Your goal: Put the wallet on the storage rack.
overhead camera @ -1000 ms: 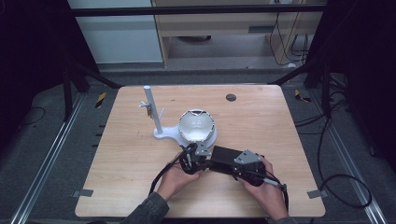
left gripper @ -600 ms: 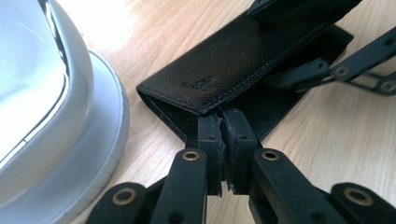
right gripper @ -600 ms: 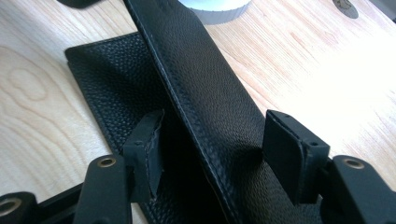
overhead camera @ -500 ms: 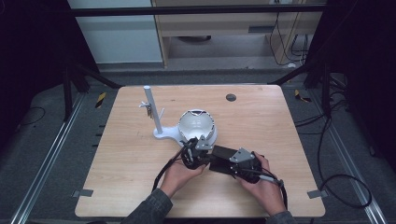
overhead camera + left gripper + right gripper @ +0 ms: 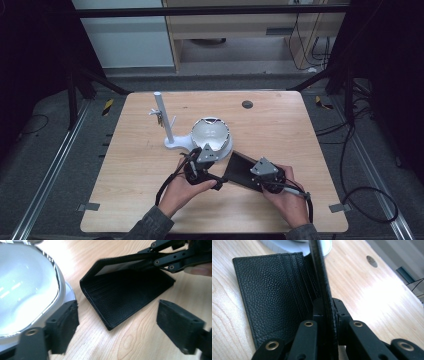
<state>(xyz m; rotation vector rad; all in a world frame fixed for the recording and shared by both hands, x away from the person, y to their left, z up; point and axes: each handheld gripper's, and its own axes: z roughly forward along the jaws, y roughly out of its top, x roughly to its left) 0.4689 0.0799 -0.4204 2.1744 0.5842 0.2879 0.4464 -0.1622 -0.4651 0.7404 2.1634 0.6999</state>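
1. Your right gripper (image 5: pixel 325 315) is clamped on the upper flap of the black wallet (image 5: pixel 125 297). Its jaws have just been closing, and the flap is pinched edge-on between the pads.
2. That flap stands raised. The lower half lies flat on the wooden table (image 5: pixel 300 130) to the left of your right jaws, card slots facing up.
3. Your left gripper (image 5: pixel 117 325) has its jaws wide apart, just been opening, nothing between the pads. Bare tabletop and the wallet's near corner sit in the gap ahead of it.
4. From your left gripper, the wallet is straight ahead and apart from the pads. Your right gripper (image 5: pixel 170 257) bites the lifted flap at the far right.
5. A white bowl-shaped dish (image 5: pixel 25 287) sits just left of your left jaw, close beside the wallet's spine end.
6. In the high view, both grippers (image 5: pixel 200 167) (image 5: pixel 267 175) meet at the wallet (image 5: pixel 240 170). The dish (image 5: pixel 211 134) with its white post (image 5: pixel 164 117) sits just beyond the left one.
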